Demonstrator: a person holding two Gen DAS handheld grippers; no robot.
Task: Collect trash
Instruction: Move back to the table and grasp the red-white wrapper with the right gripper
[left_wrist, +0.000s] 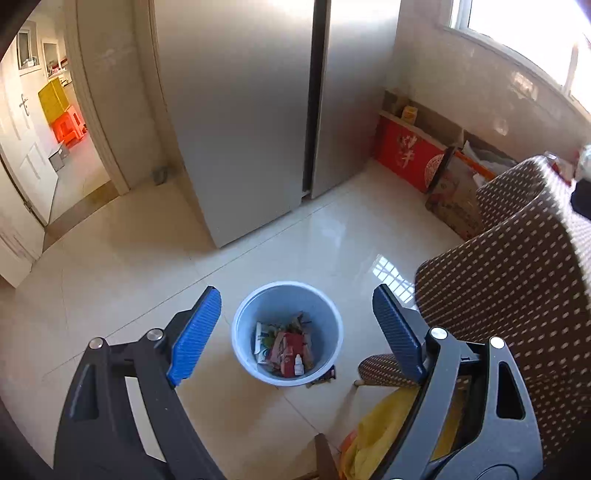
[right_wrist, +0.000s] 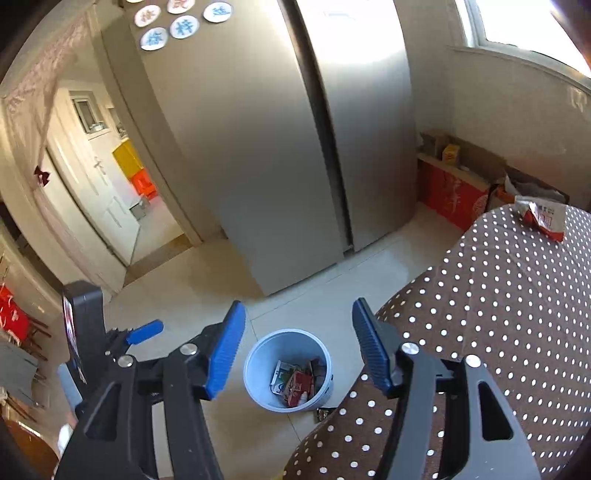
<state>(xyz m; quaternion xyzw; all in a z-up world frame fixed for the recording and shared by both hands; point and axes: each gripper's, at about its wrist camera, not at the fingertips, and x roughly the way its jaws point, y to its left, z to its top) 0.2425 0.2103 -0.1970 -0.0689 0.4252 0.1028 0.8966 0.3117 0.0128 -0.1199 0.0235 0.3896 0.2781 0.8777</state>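
Note:
A pale blue bin (left_wrist: 243, 325) stands on the tiled floor and holds several wrappers and a small white bottle (left_wrist: 298, 364). My left gripper (left_wrist: 295, 295) hangs above it, open, with nothing between its blue pads. The right wrist view shows the same bin (right_wrist: 255, 369) below my right gripper (right_wrist: 299, 306), which is also open and empty. A small dark wrapper (left_wrist: 325, 378) lies on the floor against the bin's right side. A crumpled red and white wrapper (right_wrist: 543, 218) lies on the table at the far right.
A table in a brown dotted cloth (right_wrist: 498, 314) crowds the right side, close to the bin. A steel fridge (left_wrist: 240, 129) stands behind, with red boxes (left_wrist: 410, 158) along the wall. A yellow bag (left_wrist: 384, 428) sits under the table. A doorway (left_wrist: 70, 147) opens at the left.

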